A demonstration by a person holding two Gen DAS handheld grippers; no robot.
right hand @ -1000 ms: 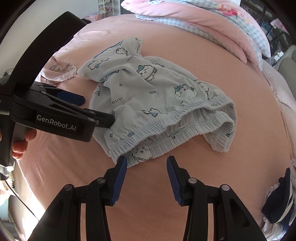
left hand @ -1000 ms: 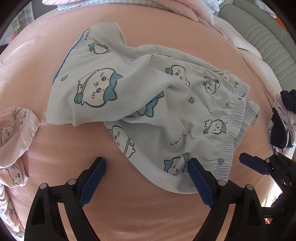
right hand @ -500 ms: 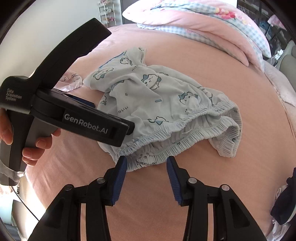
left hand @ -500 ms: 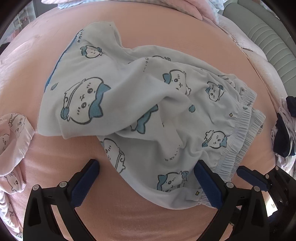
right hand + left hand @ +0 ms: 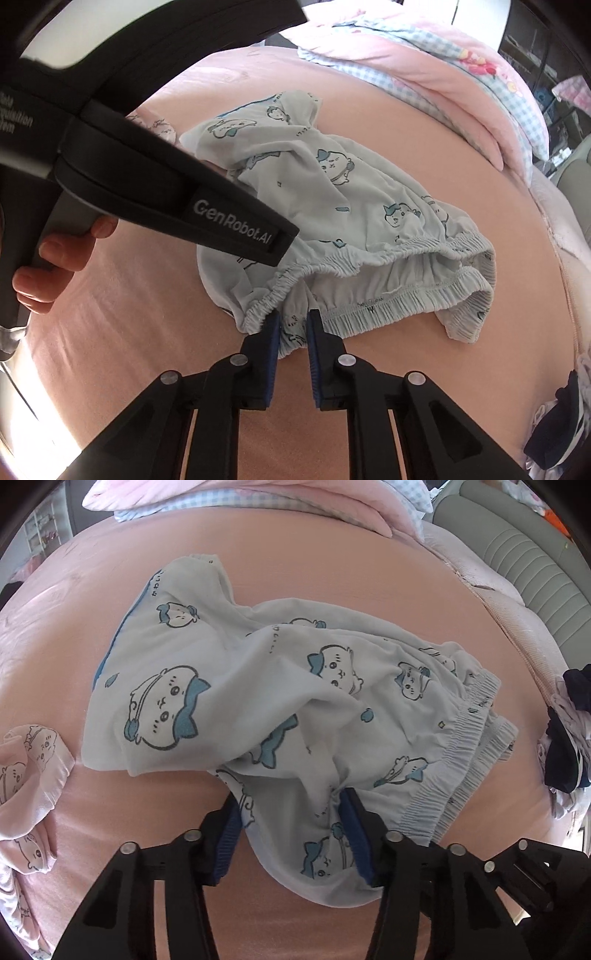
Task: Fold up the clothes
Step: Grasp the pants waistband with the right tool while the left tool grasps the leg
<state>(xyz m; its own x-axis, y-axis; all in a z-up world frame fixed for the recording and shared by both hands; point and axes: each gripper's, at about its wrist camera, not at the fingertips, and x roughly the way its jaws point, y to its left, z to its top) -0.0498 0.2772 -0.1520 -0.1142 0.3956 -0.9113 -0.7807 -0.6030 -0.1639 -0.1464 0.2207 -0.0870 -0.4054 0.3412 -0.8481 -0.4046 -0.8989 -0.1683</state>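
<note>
I see the shorts (image 5: 280,716) lying crumpled on the pink bed (image 5: 303,561). My left tongs (image 5: 290,812) pinch a bunched fold of the near leg fabric. My right tongs (image 5: 293,323) are nearly pressed together on the elastic waistband (image 5: 369,299) at its near edge. A pink garment (image 5: 26,782) lies apart at the left.
</note>
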